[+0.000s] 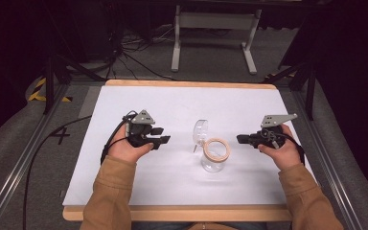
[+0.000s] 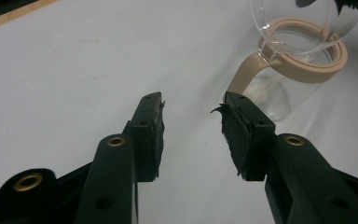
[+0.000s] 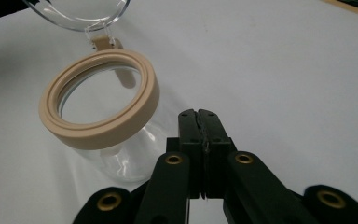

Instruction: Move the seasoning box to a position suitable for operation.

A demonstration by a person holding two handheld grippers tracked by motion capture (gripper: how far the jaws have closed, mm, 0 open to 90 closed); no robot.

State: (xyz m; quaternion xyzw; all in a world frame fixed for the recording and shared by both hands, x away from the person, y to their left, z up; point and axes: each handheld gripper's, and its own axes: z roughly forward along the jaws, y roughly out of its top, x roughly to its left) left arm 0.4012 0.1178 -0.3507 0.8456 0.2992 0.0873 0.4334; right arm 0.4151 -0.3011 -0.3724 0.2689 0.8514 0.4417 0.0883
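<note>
A clear glass jar with a beige rim ring stands upright near the middle of the white table, its clear hinged lid swung open and standing up on the far-left side. My left gripper rests to the jar's left, open, with nothing between its jaws; the jar lies ahead and to the right in its view. My right gripper sits just right of the jar, shut and empty, tips pointing at it. In the right gripper view the jar's rim is close at upper left.
The white sheet covers a wooden tabletop with a bare wood edge at front and back. Metal rails run along both sides. A cable trails off the left edge. A white frame stand is on the floor beyond the table.
</note>
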